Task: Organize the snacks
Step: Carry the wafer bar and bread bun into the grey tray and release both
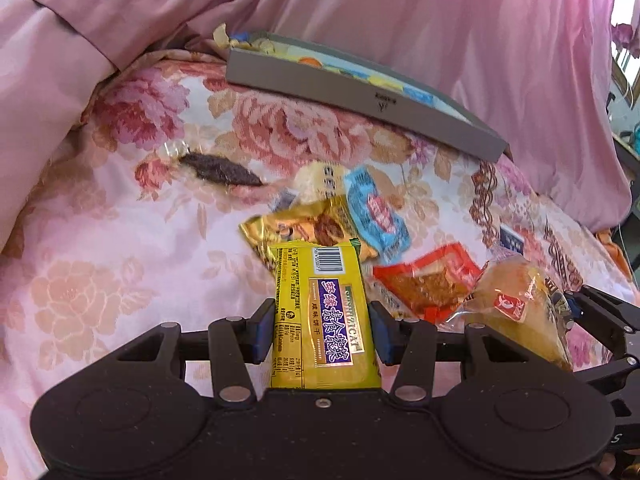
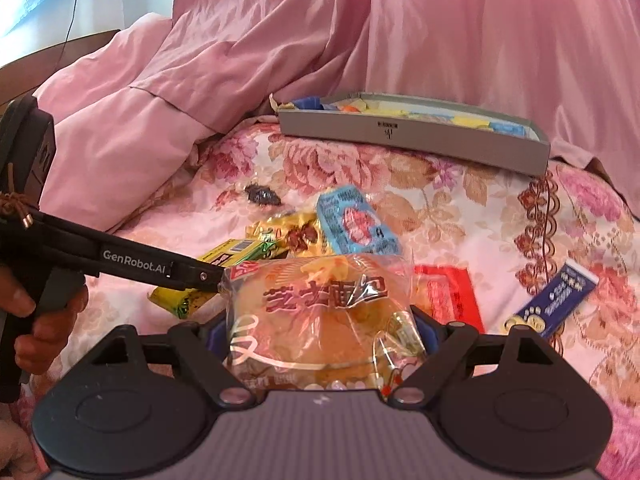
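My left gripper [image 1: 322, 332] is shut on a yellow biscuit pack [image 1: 320, 312] with a purple label, held over the floral bedspread. It also shows in the right wrist view [image 2: 212, 276]. My right gripper [image 2: 320, 336] is shut on a clear bag of bread [image 2: 316, 320], which also shows in the left wrist view [image 1: 516, 308]. Loose snacks lie ahead: a gold pack [image 1: 308, 228], a blue pack [image 1: 376, 216], a red pack [image 1: 428, 284] and a dark blue pack [image 2: 556, 300]. A grey box [image 1: 360, 92] with several snacks inside sits at the back.
A pink quilt [image 1: 120, 12] is heaped behind and left of the box. A dark patch [image 1: 224, 170] marks the bedspread left of the snacks. A hand [image 2: 44, 320] holds the left gripper's handle at the left of the right wrist view.
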Action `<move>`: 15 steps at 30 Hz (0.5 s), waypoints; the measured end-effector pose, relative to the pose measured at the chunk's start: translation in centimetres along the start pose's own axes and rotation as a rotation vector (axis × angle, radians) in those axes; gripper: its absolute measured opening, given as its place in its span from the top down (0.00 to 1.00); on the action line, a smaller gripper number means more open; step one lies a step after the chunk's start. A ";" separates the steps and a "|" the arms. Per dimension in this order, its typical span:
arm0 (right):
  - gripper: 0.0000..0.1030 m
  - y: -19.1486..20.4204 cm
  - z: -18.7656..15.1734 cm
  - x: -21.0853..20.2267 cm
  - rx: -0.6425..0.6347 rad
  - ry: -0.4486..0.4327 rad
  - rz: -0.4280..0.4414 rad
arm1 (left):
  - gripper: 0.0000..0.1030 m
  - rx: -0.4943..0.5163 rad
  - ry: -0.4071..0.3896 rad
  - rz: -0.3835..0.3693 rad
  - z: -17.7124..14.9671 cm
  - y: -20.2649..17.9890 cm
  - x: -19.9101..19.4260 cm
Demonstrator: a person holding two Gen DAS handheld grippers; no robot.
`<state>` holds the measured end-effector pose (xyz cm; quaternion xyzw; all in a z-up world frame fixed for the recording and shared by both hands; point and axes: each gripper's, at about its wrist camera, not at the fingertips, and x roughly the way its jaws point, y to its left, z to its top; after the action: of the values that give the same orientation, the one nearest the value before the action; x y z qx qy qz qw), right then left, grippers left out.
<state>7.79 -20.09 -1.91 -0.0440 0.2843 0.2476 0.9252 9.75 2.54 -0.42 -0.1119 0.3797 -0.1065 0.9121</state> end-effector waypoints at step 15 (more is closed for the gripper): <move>0.15 -2.3 7.6 2.4 -0.091 -0.102 0.013 | 0.51 -0.017 -0.157 0.039 10.7 -0.8 0.5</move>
<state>14.47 -19.32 2.96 -0.0716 0.2253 0.2680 0.9340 17.67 3.00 6.81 -0.1201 0.3099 -0.0764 0.9401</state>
